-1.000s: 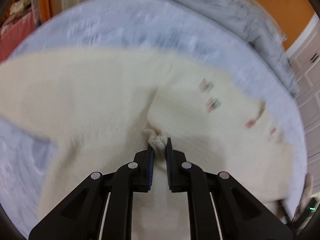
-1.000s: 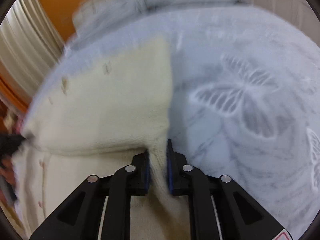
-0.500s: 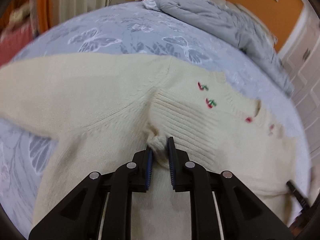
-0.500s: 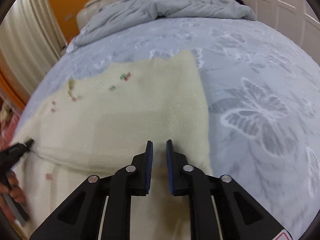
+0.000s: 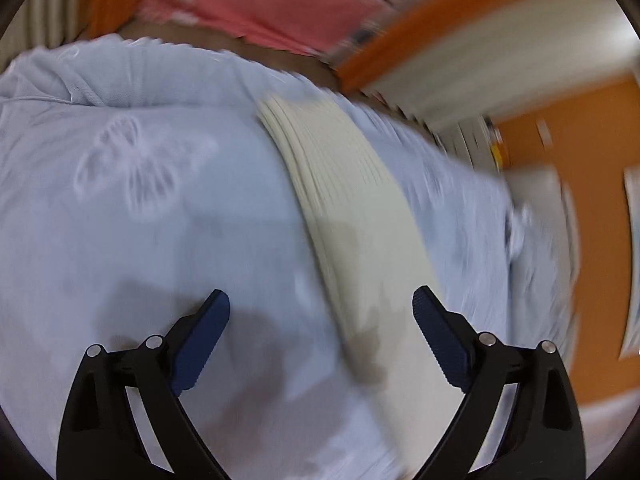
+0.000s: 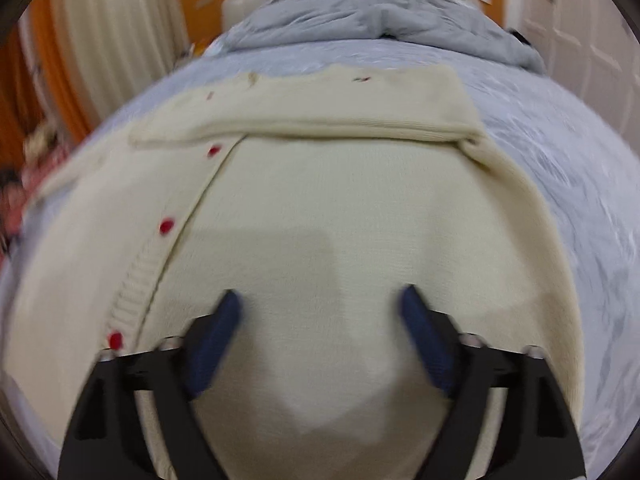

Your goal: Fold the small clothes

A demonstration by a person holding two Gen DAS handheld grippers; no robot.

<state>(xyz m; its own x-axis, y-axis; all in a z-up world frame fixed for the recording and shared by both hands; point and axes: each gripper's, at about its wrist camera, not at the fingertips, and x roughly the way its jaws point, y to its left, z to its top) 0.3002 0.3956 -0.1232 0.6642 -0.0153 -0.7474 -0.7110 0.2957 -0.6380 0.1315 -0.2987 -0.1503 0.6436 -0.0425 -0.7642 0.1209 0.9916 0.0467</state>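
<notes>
Right wrist view: right gripper (image 6: pixel 318 308) and left gripper (image 5: pixel 320 308) tilt down, jaws just opened wide, nothing between, over cardigan (image 6: pixel 320 208).

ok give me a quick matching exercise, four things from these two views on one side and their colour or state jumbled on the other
Things:
1. cardigan
2. buttons
3. bedsheet
4. right gripper

Colour or state:
A. red
B. pale blue with butterfly print
C. jaws open, nothing between them
D. cream knit, one sleeve folded across the top

Pairs: 1-D, 2-A, 3-B, 4-C
</notes>
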